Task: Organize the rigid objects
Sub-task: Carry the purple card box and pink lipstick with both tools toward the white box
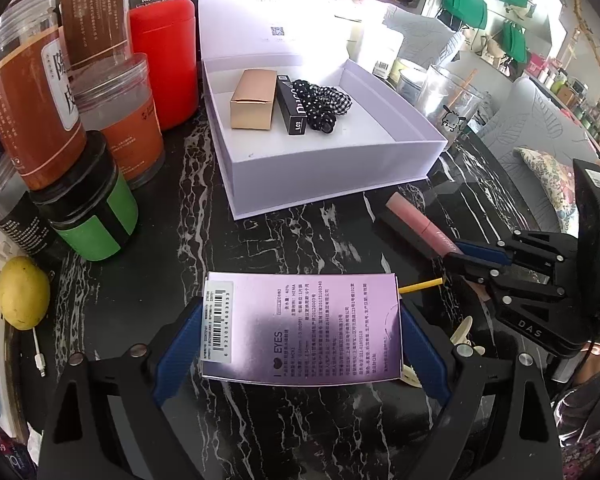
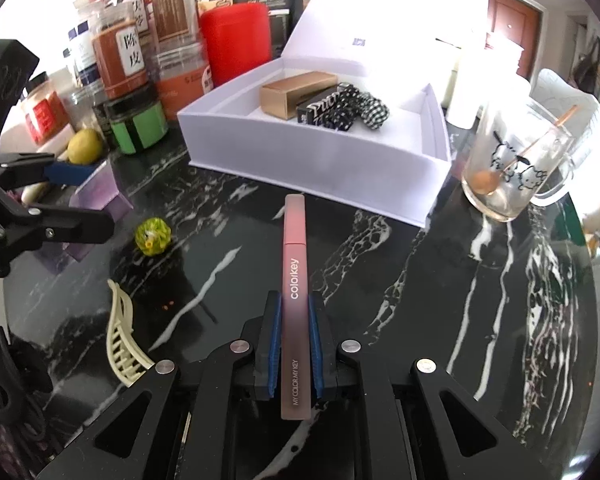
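My left gripper [image 1: 300,320] is shut on a purple eye-product box [image 1: 302,328], held above the black marble table [image 1: 300,240]. My right gripper [image 2: 294,312] is shut on a pink Colorkey tube [image 2: 295,264]; the tube also shows at the right of the left wrist view [image 1: 416,220]. An open white gift box [image 1: 380,160] lies ahead, holding a gold carton [image 1: 254,100], a black carton [image 1: 292,106] and dotted scrunchies [image 1: 324,102]. In the right wrist view the white box [image 2: 320,168] is just beyond the tube's tip, and the left gripper [image 2: 80,200] holds the purple box [image 2: 100,196] at the left.
Jars [image 1: 40,112], a red canister [image 1: 166,64], a green-labelled jar [image 1: 88,208] and a lemon [image 1: 22,298] crowd the left. A glass mug [image 2: 516,168] stands right of the box. A cream hair claw [image 2: 120,340] and a yellow-green ball [image 2: 153,236] lie on the table.
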Demonstrator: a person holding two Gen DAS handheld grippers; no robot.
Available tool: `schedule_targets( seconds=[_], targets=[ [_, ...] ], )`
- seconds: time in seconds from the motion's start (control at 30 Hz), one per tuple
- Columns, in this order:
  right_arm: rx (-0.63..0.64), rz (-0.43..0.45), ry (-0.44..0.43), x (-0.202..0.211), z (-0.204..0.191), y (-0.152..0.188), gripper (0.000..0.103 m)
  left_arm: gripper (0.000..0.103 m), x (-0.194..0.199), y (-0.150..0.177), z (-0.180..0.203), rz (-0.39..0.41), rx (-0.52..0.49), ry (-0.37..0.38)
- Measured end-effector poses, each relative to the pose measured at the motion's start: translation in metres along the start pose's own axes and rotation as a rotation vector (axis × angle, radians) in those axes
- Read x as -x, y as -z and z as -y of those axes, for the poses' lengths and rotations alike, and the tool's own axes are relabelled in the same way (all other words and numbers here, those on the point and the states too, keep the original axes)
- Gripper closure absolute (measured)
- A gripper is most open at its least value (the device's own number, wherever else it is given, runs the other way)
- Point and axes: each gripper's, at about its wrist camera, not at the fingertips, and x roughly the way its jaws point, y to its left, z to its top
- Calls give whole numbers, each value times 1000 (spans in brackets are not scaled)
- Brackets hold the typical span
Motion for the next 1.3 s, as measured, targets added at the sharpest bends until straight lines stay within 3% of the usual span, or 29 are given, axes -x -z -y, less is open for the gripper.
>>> schedule_targets(
  seconds=[0.7,1.3],
  targets=[
    [1,114,5,71,-14,-1,90,10,57,-19,37,144,-75,-6],
    [34,199,31,106,-6,-34,90,10,73,-76,60,227,-131,-15]
  ],
)
